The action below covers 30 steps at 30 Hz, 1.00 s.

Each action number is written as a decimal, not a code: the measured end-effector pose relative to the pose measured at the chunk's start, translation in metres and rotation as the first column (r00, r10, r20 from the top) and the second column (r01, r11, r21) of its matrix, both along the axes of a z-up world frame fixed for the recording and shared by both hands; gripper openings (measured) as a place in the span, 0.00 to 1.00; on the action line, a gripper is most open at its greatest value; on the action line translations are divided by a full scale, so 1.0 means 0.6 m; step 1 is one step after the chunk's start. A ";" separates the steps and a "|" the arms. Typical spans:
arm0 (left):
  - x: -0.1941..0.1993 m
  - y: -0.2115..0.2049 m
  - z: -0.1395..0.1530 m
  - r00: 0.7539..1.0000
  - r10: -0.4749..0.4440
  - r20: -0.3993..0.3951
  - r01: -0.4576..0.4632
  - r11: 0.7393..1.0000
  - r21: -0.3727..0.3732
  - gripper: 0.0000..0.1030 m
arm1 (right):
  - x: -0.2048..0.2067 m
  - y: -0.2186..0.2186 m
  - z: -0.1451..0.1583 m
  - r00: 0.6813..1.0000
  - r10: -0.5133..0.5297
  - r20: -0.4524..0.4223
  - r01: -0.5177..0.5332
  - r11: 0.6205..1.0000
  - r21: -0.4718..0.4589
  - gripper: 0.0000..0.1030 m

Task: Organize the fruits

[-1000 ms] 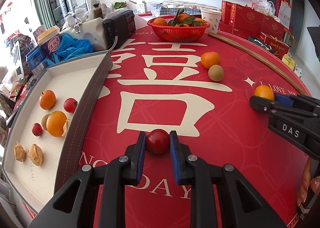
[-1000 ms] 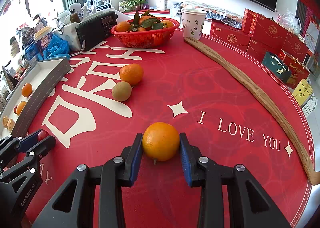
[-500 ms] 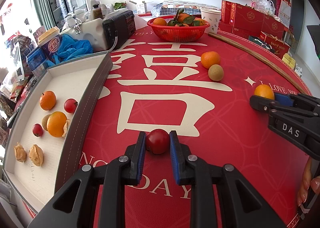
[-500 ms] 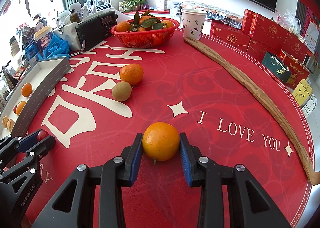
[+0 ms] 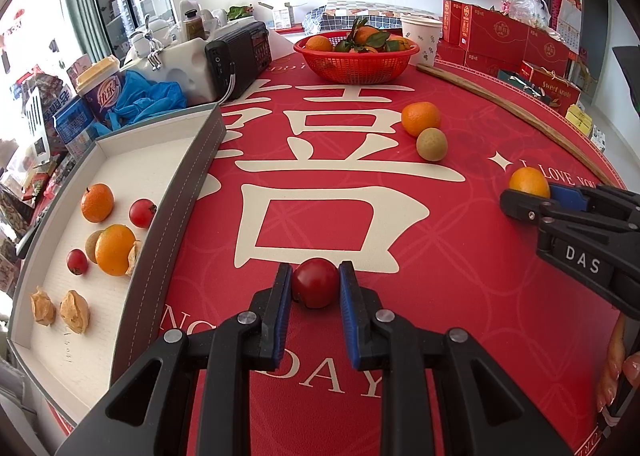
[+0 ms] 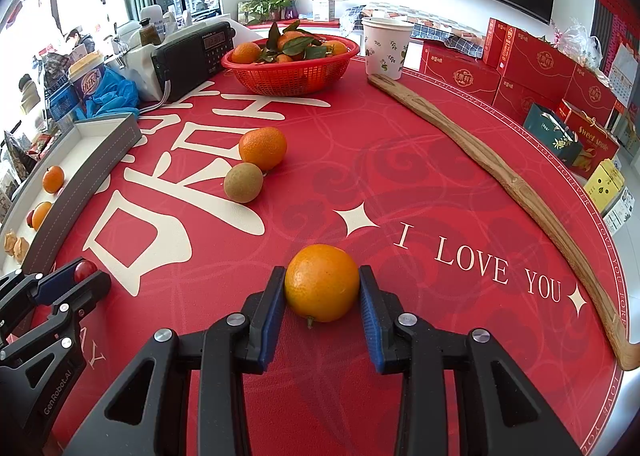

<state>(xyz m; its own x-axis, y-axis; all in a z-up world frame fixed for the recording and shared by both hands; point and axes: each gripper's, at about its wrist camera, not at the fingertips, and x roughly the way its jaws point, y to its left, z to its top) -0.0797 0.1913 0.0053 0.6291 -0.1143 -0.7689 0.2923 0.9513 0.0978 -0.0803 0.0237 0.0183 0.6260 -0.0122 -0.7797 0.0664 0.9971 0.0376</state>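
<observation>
Red tomato (image 5: 315, 283) sits pinched in the left tongs (image 5: 314, 298); right tongs (image 6: 322, 292) clamp an orange (image 6: 322, 282).

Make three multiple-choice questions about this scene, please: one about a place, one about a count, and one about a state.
1. Where is the green-brown fruit on the table mat?
A. inside the red basket
B. right beside a loose orange
C. in the grey tray

2. How many small red fruits lie in the grey tray?
A. two
B. none
C. five

3. What is the left gripper doing?
A. hanging wide open over the tray
B. closed on a paper cup
C. closed on a small red fruit

Answers:
1. B, it sits against the loose orange in front of the red basket.
2. A, the left wrist view shows one near the tray wall and one further left.
3. C, both pads press the small red fruit on the mat; likewise the right gripper clamps an orange.
</observation>
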 end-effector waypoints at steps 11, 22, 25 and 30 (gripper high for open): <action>0.000 0.000 0.000 1.000 0.000 0.002 0.000 1.000 0.004 0.24 | 0.000 0.001 0.000 1.000 0.002 0.000 -0.002 1.000 0.000 0.35; 0.000 0.000 -0.001 1.000 0.000 0.001 0.000 1.000 0.002 0.24 | 0.000 0.001 0.000 1.000 0.002 0.000 -0.002 1.000 0.000 0.35; 0.000 0.001 -0.001 1.000 0.000 -0.001 0.000 1.000 -0.002 0.24 | 0.000 0.001 0.000 1.000 0.001 0.000 -0.001 1.000 0.001 0.35; 0.003 0.010 0.001 1.000 0.009 -0.024 -0.011 0.999 -0.048 0.24 | -0.001 -0.013 0.003 1.000 0.004 0.008 -0.004 0.997 0.081 0.35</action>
